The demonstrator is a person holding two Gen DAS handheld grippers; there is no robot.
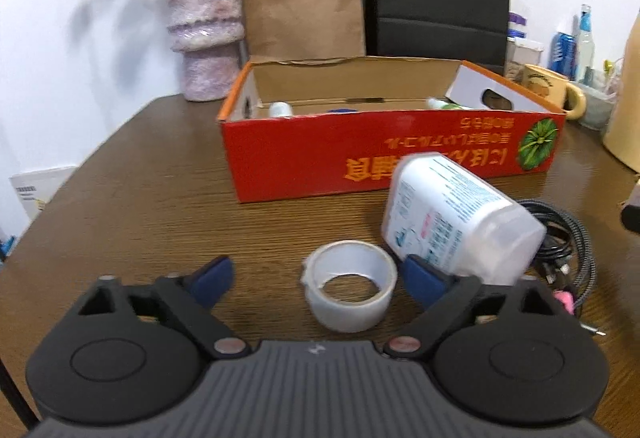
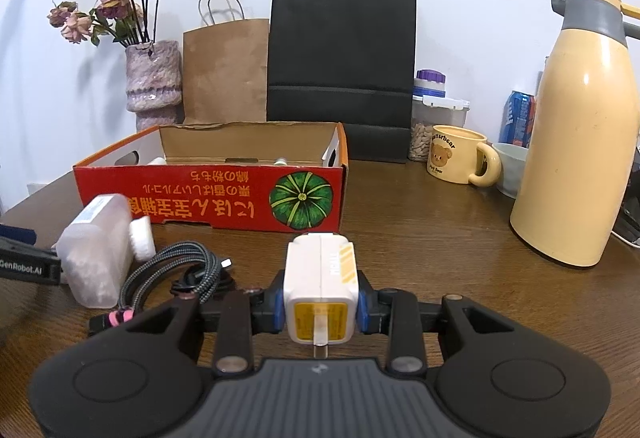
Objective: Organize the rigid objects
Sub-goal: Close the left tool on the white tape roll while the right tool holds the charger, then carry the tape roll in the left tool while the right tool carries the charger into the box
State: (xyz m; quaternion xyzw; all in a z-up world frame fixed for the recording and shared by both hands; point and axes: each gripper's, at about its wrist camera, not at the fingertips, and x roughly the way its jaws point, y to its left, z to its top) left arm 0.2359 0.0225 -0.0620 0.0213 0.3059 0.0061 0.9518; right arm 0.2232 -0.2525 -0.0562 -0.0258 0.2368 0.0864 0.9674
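Observation:
A red cardboard box (image 1: 384, 153) stands open on the wooden table, also in the right wrist view (image 2: 208, 197), with a few small items inside. In the left wrist view my left gripper (image 1: 320, 278) is open around a roll of clear tape (image 1: 349, 290) lying flat. A white plastic bottle (image 1: 452, 217) lies on its side just right of the tape, touching the right finger; it also shows in the right wrist view (image 2: 96, 250). My right gripper (image 2: 320, 304) is shut on a white charger plug (image 2: 320, 286), its prong toward the camera.
A coiled braided cable (image 2: 176, 270) lies beside the bottle. A purple vase with dried flowers (image 2: 152, 85), a brown bag (image 2: 226, 69) and a black bag (image 2: 340, 69) stand behind the box. A bear mug (image 2: 456, 157), a cream thermos (image 2: 580, 141), a jar and cans stand at the right.

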